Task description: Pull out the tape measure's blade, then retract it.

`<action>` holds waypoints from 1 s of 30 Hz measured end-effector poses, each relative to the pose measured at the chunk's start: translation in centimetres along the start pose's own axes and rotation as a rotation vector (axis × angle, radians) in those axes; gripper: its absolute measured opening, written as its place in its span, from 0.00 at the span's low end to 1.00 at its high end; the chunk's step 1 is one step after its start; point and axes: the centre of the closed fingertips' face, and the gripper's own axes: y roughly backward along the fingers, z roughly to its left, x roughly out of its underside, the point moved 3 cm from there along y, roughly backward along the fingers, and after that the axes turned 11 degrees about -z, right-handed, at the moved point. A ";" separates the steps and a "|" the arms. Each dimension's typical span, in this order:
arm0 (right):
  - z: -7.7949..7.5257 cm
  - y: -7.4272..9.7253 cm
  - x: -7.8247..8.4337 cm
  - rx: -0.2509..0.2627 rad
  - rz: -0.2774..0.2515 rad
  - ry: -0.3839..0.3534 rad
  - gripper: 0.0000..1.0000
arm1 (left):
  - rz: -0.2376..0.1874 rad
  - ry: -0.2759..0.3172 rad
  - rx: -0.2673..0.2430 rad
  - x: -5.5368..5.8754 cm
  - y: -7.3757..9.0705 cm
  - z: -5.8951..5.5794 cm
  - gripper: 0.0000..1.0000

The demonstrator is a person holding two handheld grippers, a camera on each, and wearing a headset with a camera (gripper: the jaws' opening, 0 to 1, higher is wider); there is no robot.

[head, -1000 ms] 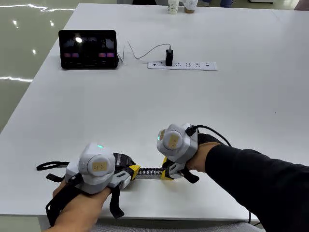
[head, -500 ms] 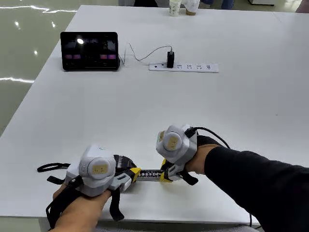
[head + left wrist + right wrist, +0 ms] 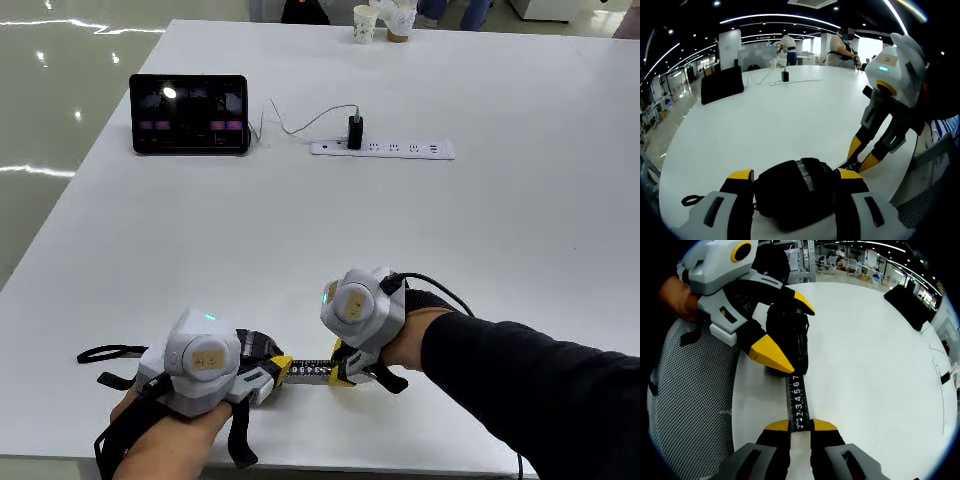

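Note:
A black tape measure case (image 3: 258,347) lies near the table's front edge, and my left gripper (image 3: 262,372) is shut on it. In the left gripper view the case (image 3: 795,192) sits between the two yellow-tipped jaws of the left gripper (image 3: 795,175). A short length of numbered blade (image 3: 311,368) runs from the case to my right gripper (image 3: 340,376), which is shut on its end. The right gripper view shows the blade (image 3: 797,400) pinched at the right gripper (image 3: 800,426), with the case (image 3: 790,340) and the left gripper (image 3: 787,330) just beyond. The right gripper (image 3: 860,162) also appears in the left gripper view.
A dark tablet (image 3: 190,112) stands at the back left. A white power strip (image 3: 382,149) with a black plug (image 3: 355,130) lies behind the middle, and paper cups (image 3: 365,22) stand at the far edge. A mesh chair (image 3: 695,390) is below the near table edge.
The stretch of blade between the two grippers has shrunk a little, as the right gripper has drifted toward the case. The head camera has tilted slightly.

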 end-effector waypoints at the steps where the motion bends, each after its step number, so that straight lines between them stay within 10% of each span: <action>1: 0.0 0.0 0.0 0.001 -0.001 -0.002 0.11 | 0.003 0.022 -0.002 0.1 0.1 0.0 0.61; 11: 0.0 0.0 0.0 0.009 -0.005 -0.020 0.11 | 0.124 0.166 -0.050 0.3 0.4 0.3 0.60; 30: -0.1 -0.4 -0.4 0.003 -0.032 -0.035 0.11 | 0.105 0.138 -0.052 0.4 0.5 0.2 0.56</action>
